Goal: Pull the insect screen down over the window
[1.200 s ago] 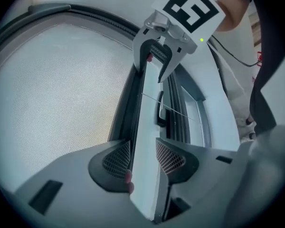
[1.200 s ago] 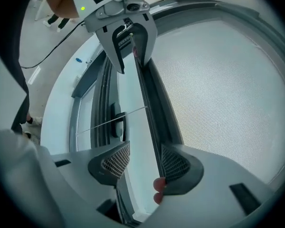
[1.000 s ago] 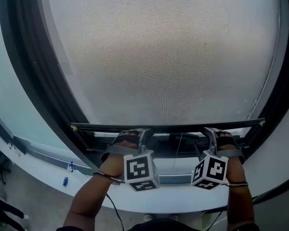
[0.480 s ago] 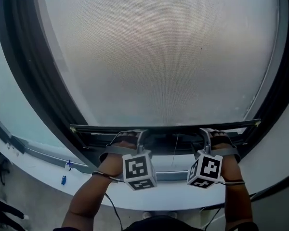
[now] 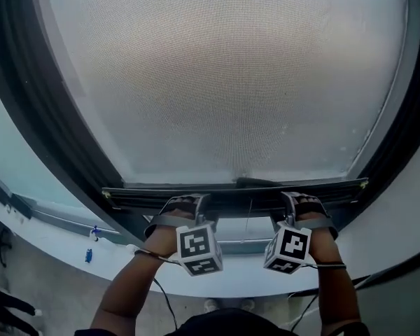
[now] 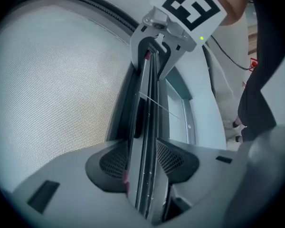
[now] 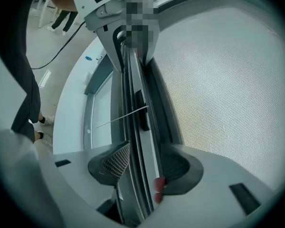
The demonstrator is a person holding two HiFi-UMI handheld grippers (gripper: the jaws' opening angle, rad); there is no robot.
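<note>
- The screen, a fine pale grey mesh, fills the upper and middle of the head view inside a dark frame.
- Its dark bar runs nearly level across the lower middle.
- The left gripper pinches the bar left of centre.
- The right gripper pinches it right of centre.
- A thin cord hangs below mid-bar.

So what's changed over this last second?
The left gripper and right gripper pulled the dark bottom bar of the grey mesh insect screen slightly further down toward the white sill. Both sets of jaws stayed clamped on the bar; nothing was released.
</note>
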